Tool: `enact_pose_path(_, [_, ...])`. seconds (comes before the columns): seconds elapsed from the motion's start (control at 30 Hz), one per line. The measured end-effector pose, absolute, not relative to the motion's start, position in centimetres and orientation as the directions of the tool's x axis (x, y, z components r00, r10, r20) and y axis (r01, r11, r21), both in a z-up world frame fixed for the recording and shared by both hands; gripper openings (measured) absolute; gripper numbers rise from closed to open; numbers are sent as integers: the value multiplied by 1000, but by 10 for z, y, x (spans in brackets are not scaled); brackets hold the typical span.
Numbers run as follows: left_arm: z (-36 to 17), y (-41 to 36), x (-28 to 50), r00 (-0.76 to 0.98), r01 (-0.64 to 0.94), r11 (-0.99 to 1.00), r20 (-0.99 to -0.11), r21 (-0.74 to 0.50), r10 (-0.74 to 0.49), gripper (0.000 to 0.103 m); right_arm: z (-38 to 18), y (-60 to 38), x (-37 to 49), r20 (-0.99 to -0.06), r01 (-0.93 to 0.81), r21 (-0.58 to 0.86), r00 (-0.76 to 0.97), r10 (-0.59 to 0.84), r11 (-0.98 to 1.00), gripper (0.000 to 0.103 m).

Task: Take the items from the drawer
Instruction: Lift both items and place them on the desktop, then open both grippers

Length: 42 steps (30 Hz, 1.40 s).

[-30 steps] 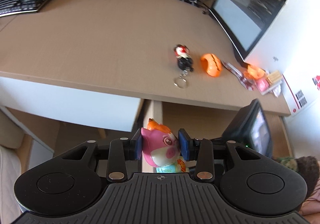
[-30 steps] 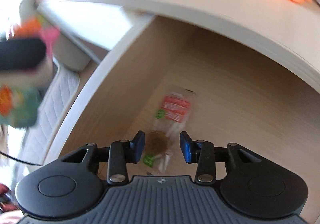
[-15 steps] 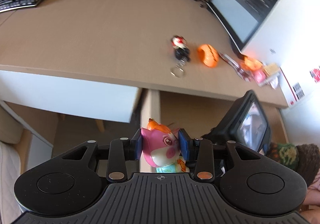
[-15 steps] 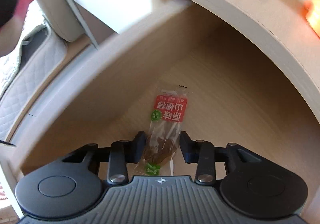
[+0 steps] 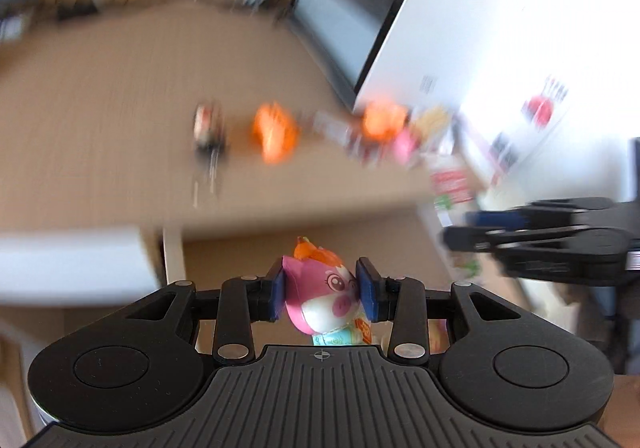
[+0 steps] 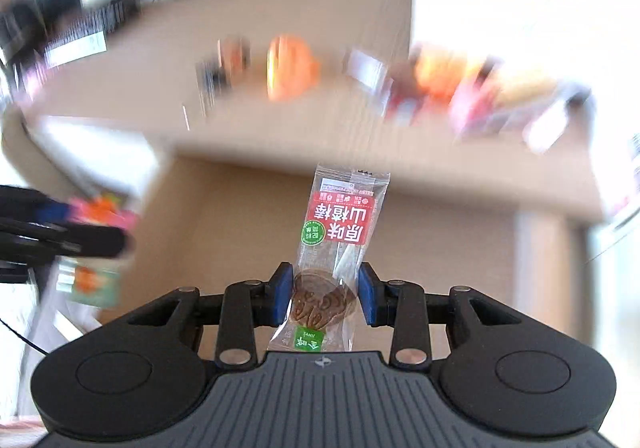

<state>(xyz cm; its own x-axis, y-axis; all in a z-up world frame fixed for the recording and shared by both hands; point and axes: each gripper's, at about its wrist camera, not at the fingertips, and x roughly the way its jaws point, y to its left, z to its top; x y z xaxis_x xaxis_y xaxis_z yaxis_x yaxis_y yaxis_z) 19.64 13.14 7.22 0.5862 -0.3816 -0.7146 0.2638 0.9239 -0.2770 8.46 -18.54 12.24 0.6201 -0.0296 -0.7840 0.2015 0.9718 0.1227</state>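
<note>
While both views smear with blur, your left gripper (image 5: 320,290) reads clearly: its blue pads are pressed against either side of a pink pig-faced toy (image 5: 320,296) with an orange tuft, so you are holding it firmly, out in front of the worktop (image 5: 120,120). Your right gripper (image 6: 324,298) has a clear snack packet (image 6: 340,232) with a red label between its pads, which grip the lower part where a brown disc shows; the packet's upper end sticks up past the fingertips, tilted slightly right. Below the worktop's front edge you see the pale wooden drawer (image 6: 240,216), and both items are outside it, in your grippers. On the worktop lie a blurred orange object (image 5: 274,132), a small dark keyring figure (image 5: 208,124) to its left and a cluster of bright wrappers (image 5: 396,132) to its right, beside a white box (image 5: 500,48).
</note>
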Motion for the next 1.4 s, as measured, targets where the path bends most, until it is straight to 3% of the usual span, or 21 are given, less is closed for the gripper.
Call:
enact_pose_path(0.13, [107,136,231,706,262,948,-634,-179,-315,41,203,-237,101,-644,234,119,758,-105,965,34])
enact_pose_path(0.27, [85,164,283,744,124,984,-644,-126,-176,41,219,-258,114,-598,268,118,788,-148,956,34])
enact_pose_path(0.47, [23,190,333,664,24,987,-736,-157,-133,41,190,-264,146,-673,278,130,730,-122,952,34])
enact_pose_path(0.67, [-2,190,346,656,35,983,-738,-183,-160,46,147,-252,180,-728,248,100,678,-99,964,34])
enact_pose_path(0.77, [2,179,346,659,42,988,-739,-148,-139,44,131,-249,189,-741,211,83,667,-82,974,34])
enact_pose_path(0.97, [19,182,339,693,38,978,-699,-207,-174,44,91,-231,240,-757,137,73,653,-35,988,34])
enact_pose_path(1.23, [54,185,304,778,53,971,-600,-234,-187,44,57,-224,290,-783,102,61,622,-16,993,34])
enact_pose_path(1.4, [57,182,292,754,30,974,-635,-225,-169,44,41,-218,301,-797,95,61,604,-9,994,37])
